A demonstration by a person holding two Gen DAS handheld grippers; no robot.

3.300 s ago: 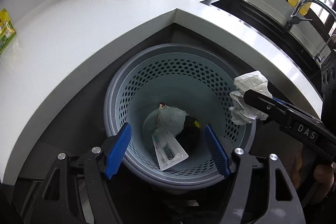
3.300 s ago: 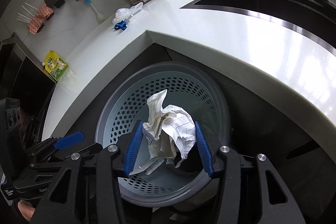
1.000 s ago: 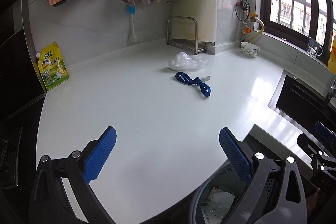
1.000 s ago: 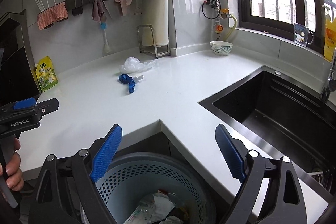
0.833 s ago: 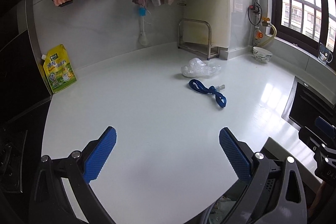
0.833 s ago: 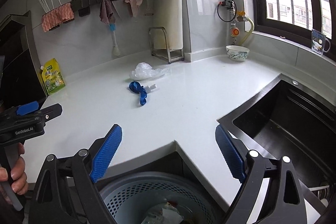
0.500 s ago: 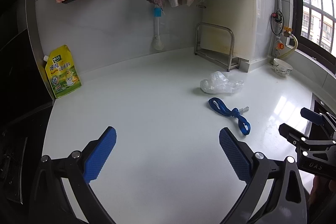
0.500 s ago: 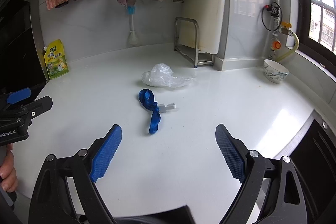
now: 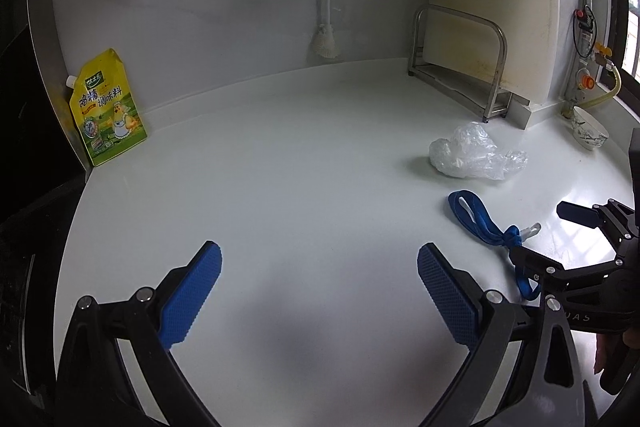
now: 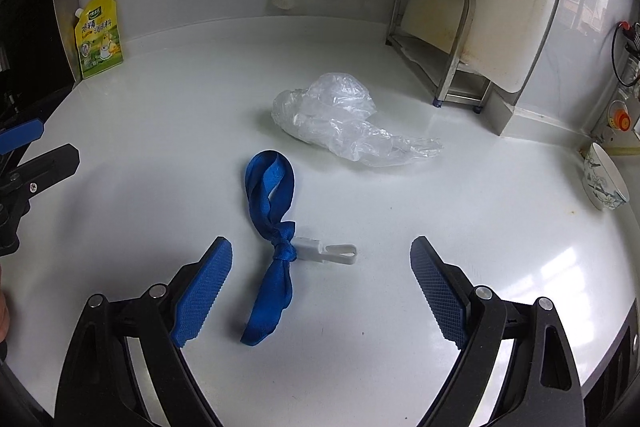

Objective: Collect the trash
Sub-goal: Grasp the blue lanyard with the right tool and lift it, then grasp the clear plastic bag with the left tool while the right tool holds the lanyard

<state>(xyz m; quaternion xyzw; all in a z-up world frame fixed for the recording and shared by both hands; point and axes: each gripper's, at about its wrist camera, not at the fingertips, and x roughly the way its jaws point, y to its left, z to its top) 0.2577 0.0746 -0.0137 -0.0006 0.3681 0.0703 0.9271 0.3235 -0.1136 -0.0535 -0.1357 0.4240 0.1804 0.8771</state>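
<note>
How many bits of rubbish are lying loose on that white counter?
2. A crumpled clear plastic bag lies near the metal rack, and a knotted blue fabric strap with a white clip lies in front of it. More may sit out of view.

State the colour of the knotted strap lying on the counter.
Blue, with a white plastic clip; the strap shows best in the right wrist view.

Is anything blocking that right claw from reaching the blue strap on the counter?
Nothing visible. The blue strap lies on bare counter just ahead of the open right gripper. The crumpled plastic bag sits farther back, beyond it.
</note>
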